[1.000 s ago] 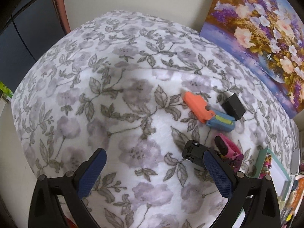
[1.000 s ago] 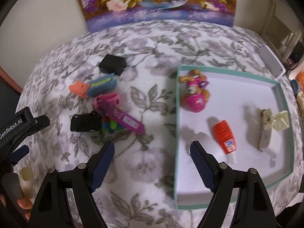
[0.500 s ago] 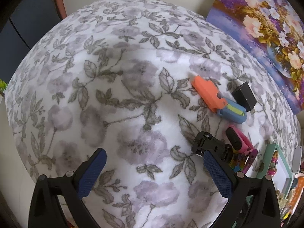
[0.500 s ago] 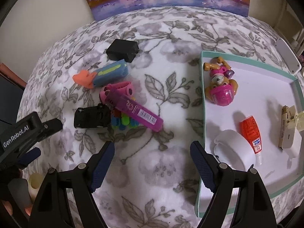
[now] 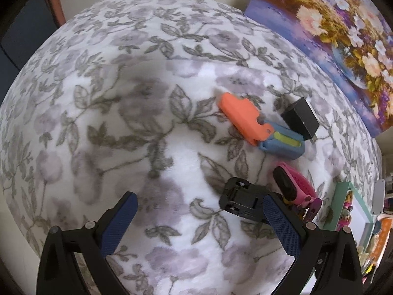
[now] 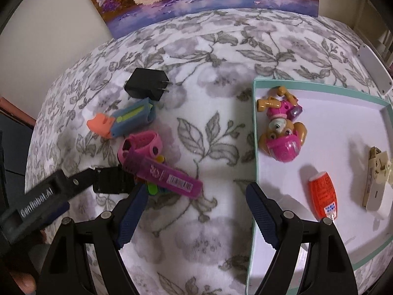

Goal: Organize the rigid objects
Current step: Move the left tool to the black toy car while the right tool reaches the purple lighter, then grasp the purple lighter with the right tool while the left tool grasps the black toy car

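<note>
Sort roughly half done, both grippers empty.
Left gripper (image 5: 200,217) and right gripper (image 6: 195,211) jaws apart. Tray (image 6: 255,132), frame right, holds pup toy (image 6: 282,132), orange tube (image 6: 323,195), beige piece (image 6: 374,182); left-centre on the bed (image 6: 221,78): black clip (image 5: 242,200), purple bar (image 6: 163,175), pink band (image 6: 143,145), orange-blue cutter (image 6: 122,120), charger (image 6: 146,84).

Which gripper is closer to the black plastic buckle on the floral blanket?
Left. The left gripper has one fingertip right beside the black plastic buckle. The right gripper hovers farther off, nearer the tray.

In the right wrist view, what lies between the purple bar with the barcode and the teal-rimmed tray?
Nothing: between the purple barcode bar and the teal-rimmed white tray, the right wrist view shows only bare floral blanket.
</note>
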### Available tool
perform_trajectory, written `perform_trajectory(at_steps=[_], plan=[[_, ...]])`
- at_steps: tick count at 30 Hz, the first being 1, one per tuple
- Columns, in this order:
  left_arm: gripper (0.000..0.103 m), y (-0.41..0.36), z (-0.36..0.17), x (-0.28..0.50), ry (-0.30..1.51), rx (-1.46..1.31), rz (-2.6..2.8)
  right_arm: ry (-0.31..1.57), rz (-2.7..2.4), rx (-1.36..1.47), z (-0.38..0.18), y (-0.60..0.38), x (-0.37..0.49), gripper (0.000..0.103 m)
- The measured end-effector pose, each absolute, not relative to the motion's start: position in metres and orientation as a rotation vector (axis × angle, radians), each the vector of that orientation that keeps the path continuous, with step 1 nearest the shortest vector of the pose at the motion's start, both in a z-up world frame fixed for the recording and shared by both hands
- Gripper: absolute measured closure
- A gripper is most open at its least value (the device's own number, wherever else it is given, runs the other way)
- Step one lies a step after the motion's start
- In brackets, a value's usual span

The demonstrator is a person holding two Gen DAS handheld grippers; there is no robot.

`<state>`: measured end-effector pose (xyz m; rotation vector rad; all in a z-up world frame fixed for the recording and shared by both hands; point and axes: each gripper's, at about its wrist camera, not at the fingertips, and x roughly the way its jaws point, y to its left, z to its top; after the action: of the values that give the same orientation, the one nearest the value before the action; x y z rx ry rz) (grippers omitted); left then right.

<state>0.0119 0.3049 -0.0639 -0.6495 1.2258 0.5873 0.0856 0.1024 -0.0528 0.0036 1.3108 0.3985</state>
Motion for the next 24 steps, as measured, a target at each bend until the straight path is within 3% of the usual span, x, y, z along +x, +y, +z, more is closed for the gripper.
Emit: perform_trajectory(at_steps=[11,19,23,24], plan=[[0.000,0.315,-0.071,0.011,1.223,-0.719,0.594,1.361,0.481,0.042,-0.071,0.120,0.101,0.021],[0.000,0.319,-0.070,0.004,1.207,-0.780,0.590,1.385,0.562,0.130,-0.073,0.114,0.105,0.050],[0.000,0.314,-0.069,0.003,1.211,-0.780,0.578,1.392,0.568,0.170,-0.073,0.110,0.105,0.058],[0.000,0.313,-0.069,0.004,1.214,-0.777,0.576,1.392,0.568,0.175,-0.072,0.109,0.105,0.066]])
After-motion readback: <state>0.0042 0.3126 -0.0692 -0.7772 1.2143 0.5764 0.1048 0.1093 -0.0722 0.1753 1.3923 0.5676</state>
